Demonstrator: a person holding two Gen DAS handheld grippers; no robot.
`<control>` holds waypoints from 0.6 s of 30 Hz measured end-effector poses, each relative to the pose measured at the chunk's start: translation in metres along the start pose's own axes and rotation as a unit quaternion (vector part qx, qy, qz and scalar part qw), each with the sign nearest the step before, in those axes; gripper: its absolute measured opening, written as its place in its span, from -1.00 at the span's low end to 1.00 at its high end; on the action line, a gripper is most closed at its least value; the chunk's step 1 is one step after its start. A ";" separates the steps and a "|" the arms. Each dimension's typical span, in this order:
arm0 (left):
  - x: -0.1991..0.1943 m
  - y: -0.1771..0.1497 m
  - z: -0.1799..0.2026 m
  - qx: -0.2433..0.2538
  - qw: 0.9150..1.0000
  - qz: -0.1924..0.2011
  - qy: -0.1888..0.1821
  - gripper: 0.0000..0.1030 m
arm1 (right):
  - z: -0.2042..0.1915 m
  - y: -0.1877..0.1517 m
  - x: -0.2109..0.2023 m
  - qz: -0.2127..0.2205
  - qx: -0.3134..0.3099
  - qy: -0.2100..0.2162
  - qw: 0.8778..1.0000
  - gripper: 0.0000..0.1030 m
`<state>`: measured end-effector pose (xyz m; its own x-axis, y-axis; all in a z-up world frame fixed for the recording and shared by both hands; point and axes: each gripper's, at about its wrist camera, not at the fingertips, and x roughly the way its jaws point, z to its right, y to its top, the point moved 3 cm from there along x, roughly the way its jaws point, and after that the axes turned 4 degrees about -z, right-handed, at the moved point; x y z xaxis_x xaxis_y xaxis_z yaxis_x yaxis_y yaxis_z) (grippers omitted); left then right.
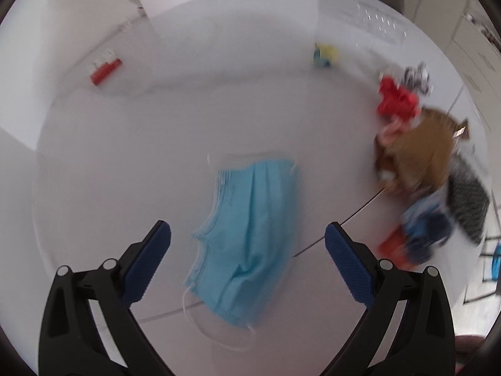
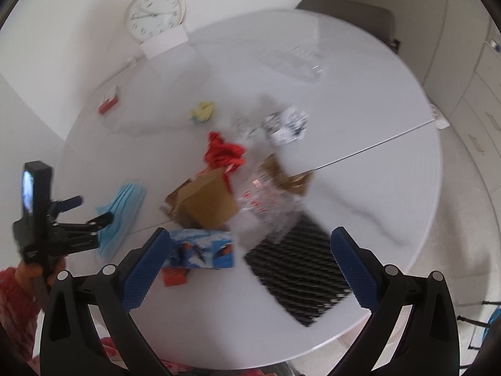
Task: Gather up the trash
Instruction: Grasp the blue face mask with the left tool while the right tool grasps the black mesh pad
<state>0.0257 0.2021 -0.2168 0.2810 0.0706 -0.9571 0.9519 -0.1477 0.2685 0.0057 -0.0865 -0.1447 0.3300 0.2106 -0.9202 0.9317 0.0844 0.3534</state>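
A light blue face mask (image 1: 247,238) lies flat on the round white table (image 1: 156,144). My left gripper (image 1: 247,235) hangs over it, open, with a blue pad on either side of the mask and no contact that I can see. From the right wrist view the same mask (image 2: 120,213) shows at the left, under the left gripper (image 2: 90,210), which a hand in a red sleeve holds. My right gripper (image 2: 250,244) is open above a heap of trash: a brown paper bag (image 2: 209,203), a red wrapper (image 2: 224,153), a clear plastic bag (image 2: 269,200), and a blue printed carton (image 2: 203,249).
A black patterned mat (image 2: 300,269) lies near the table's front edge. Further back are a yellow scrap (image 2: 203,111), black-and-white crumpled paper (image 2: 283,123), a red box (image 2: 108,103), a clear bottle (image 2: 300,59) and a wall clock (image 2: 155,14). A grey chair (image 2: 353,18) stands behind.
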 end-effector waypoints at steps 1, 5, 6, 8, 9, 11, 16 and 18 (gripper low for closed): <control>0.009 -0.002 -0.003 0.005 1.000 -0.005 -0.001 0.66 | -0.006 -0.001 0.005 -0.004 -0.008 0.004 1.000 0.96; 0.038 -0.007 -0.011 0.006 0.999 -0.034 -0.023 0.16 | -0.015 -0.010 0.016 -0.007 -0.022 0.009 1.000 0.96; 0.042 -0.008 -0.012 0.005 0.999 -0.031 -0.029 0.13 | -0.011 -0.014 0.017 -0.007 -0.017 0.005 1.000 0.96; 0.045 -0.010 -0.013 0.009 0.999 -0.027 -0.032 -0.03 | 0.004 -0.024 0.021 -0.015 0.000 -0.006 1.000 0.96; 0.045 -0.010 -0.014 0.013 0.999 -0.022 -0.038 -0.12 | 0.011 -0.028 0.022 -0.020 0.006 -0.013 1.000 0.96; 0.045 -0.011 -0.015 0.017 0.999 -0.020 -0.045 -0.32 | 0.033 -0.040 0.028 -0.027 0.026 -0.039 0.999 0.96; 0.030 -0.006 -0.022 0.001 0.998 -0.014 -0.064 -0.54 | 0.068 -0.058 0.053 -0.057 0.062 -0.086 0.993 0.82; 0.019 0.002 -0.017 -0.001 0.997 -0.005 -0.073 -0.54 | 0.075 -0.060 0.059 -0.062 0.066 -0.103 0.991 0.72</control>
<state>0.0349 0.2197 -0.2329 0.2512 -0.0729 -0.9652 0.9548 -0.1449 0.2594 -0.0197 -0.1519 -0.2328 0.2234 0.0020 -0.9747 0.9742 -0.0337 0.2232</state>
